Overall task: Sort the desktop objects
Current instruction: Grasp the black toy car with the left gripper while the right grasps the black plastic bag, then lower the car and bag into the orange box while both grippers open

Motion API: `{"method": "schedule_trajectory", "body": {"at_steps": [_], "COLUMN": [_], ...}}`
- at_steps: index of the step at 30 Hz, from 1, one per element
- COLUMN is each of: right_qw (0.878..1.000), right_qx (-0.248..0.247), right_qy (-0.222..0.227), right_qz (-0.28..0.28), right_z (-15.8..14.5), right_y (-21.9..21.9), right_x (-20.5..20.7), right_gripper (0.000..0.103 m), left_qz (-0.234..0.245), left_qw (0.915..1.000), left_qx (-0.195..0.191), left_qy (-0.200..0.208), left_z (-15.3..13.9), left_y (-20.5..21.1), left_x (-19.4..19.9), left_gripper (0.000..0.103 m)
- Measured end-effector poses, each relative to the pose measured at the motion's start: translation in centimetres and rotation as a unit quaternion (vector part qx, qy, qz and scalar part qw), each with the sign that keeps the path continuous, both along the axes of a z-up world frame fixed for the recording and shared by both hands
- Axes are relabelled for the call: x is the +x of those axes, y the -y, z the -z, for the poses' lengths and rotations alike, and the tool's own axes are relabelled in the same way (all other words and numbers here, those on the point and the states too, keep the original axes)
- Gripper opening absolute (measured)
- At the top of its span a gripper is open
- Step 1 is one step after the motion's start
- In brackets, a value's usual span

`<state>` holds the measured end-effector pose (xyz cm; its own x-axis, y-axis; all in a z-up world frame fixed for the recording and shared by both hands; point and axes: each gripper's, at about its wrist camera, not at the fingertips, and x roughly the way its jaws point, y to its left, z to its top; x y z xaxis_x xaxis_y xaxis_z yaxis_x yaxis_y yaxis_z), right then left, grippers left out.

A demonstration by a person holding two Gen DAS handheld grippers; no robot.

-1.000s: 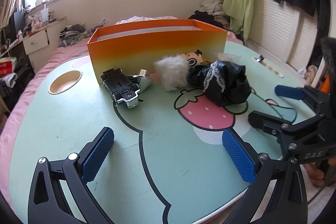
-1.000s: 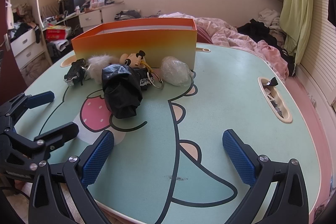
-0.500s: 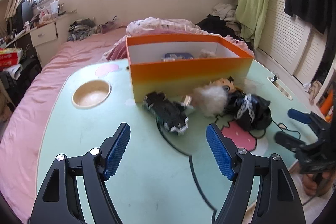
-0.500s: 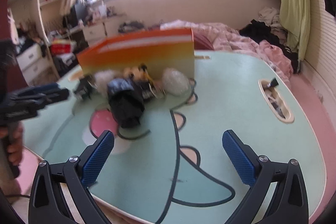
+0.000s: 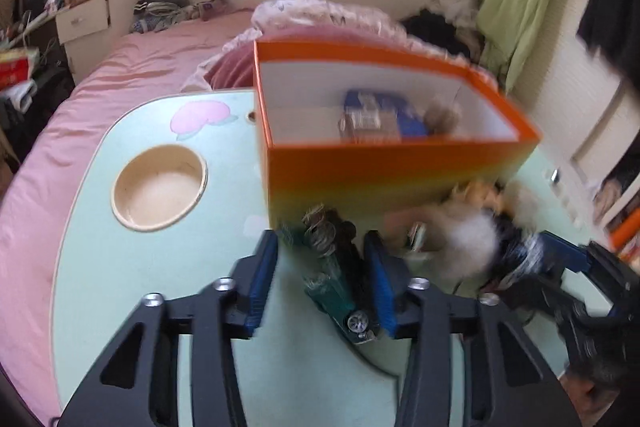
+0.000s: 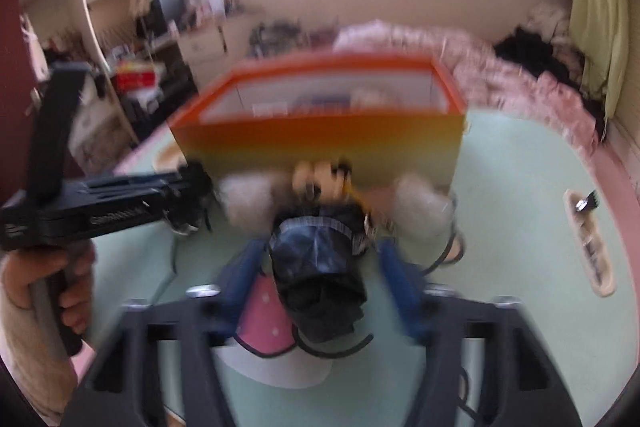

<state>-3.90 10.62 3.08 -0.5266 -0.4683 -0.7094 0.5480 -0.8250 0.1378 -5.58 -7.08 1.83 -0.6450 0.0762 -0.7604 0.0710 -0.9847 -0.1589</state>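
Observation:
An orange box (image 5: 384, 171) stands on the green table (image 5: 132, 267) with a few items inside. My left gripper (image 5: 320, 283) is open with its blue pads on either side of a dark toy car (image 5: 340, 279) lying in front of the box. My right gripper (image 6: 320, 283) is open around a black crumpled bag (image 6: 316, 267). A white fluffy ball (image 5: 468, 239), a yellow character keychain (image 6: 320, 179) and a clear wrapped lump (image 6: 424, 207) lie against the box front (image 6: 320, 143). Both views are blurred.
A round cup recess (image 5: 160, 187) is set in the table left of the box. A slot with small items (image 6: 588, 239) is at the table's right edge. A pink bed (image 5: 132, 67) lies behind the table. The left gripper body and hand (image 6: 80, 211) show in the right wrist view.
Both grippers have moved forward and down toward the box. The left one now straddles the toy car and the right one straddles the black bag; both jaws have narrowed.

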Motion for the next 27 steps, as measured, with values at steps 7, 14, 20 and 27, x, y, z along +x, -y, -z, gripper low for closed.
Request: {"method": "schedule_trajectory", "body": {"at_steps": [7,14,20,27], "right_qw": [0.999,0.994,0.991,0.993], "right_qx": [-0.050,-0.096,-0.103,-0.097], "right_qy": [-0.003,-0.042,-0.061,-0.049], "right_qz": [0.008,0.033,0.055,0.051], "right_z": [-0.3,-5.0,-8.2,-6.7], "right_y": [-2.2,-4.4,-2.6,-3.7], "right_x": [-0.1,-1.5,-7.5,-6.9], "right_gripper": [0.031,0.031,0.040,0.065], "left_qz": [0.027,0.065,0.049,-0.006], "left_qw": [0.9994,0.9922,0.9875,0.9858], "left_qx": [0.003,0.045,0.098,0.102], "left_qy": [-0.022,-0.096,-0.114,-0.133], "left_z": [-0.2,-6.0,-9.0,-6.7], "left_y": [0.1,-1.0,-1.6,-1.2], "left_x": [2.4,3.1,-4.3,-3.5], "left_gripper": [0.027,0.027,0.029,0.071]}}
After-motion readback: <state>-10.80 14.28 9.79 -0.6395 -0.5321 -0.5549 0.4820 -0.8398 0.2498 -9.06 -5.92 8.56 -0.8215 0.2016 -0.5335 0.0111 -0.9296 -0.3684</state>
